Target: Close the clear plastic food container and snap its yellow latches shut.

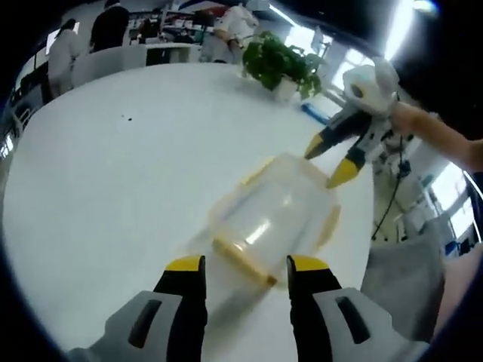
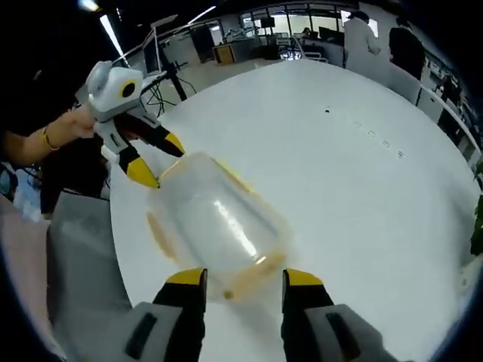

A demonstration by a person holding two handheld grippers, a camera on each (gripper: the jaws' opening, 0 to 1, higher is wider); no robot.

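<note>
Clear plastic food container [image 1: 273,217] lies on the white worktop [image 1: 121,173] between both grippers' spread jaws (neither touching it).

Open-plan office, desks [image 2: 249,49], monitors [image 2: 328,32]

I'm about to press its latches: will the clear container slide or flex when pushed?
Probably slides: the clear container looks empty, so light, on a smooth white table. Its thin clear walls may flex. The yellow latches look stiffer.
</note>
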